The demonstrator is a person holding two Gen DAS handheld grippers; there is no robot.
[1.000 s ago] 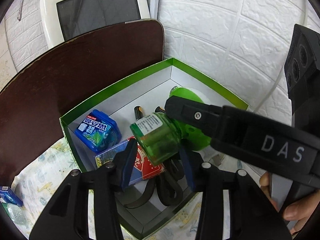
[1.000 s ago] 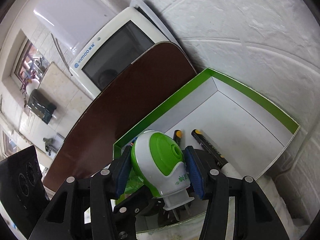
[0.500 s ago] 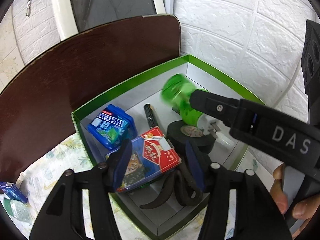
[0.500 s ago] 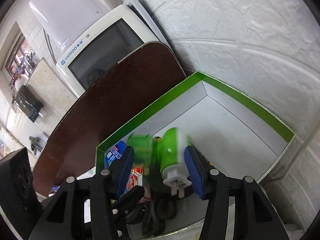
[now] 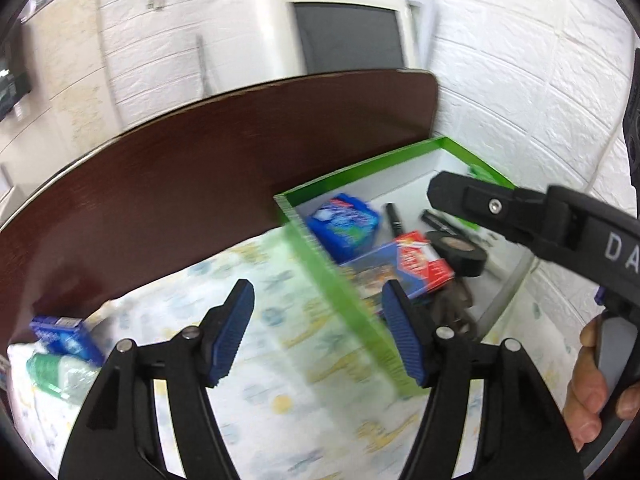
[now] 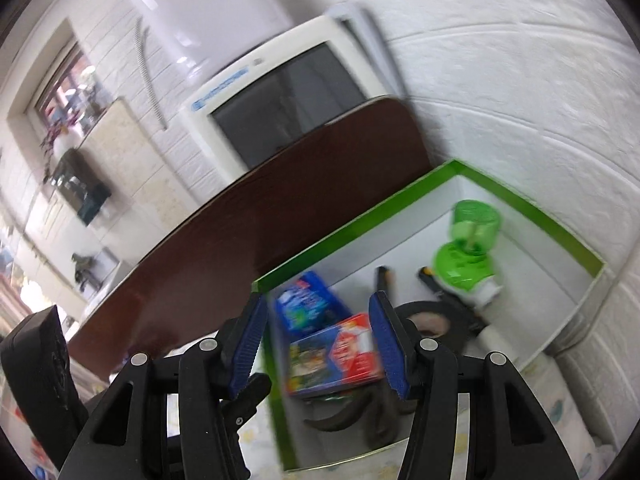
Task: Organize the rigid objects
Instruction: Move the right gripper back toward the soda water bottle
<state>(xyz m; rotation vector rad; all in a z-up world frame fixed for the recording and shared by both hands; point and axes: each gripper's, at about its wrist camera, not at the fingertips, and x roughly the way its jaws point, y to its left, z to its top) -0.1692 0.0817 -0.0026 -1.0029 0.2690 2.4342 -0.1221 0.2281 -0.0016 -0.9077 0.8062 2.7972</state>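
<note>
Box looks mostly packed, green plug-in included, both grippers empty with jaws apart (left widening), but a blue pack and bottle wait on the tabletop.

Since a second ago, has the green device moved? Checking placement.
Yes. The green device left the right tool and now lies near the green box far corner.

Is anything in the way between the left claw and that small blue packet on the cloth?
Nothing visible does. Only bare patterned cloth lies between the left claw and the blue packet. A green-and-white bottle lies close beside the packet, nearer the camera. The claw's jaws are opening, empty.
</note>
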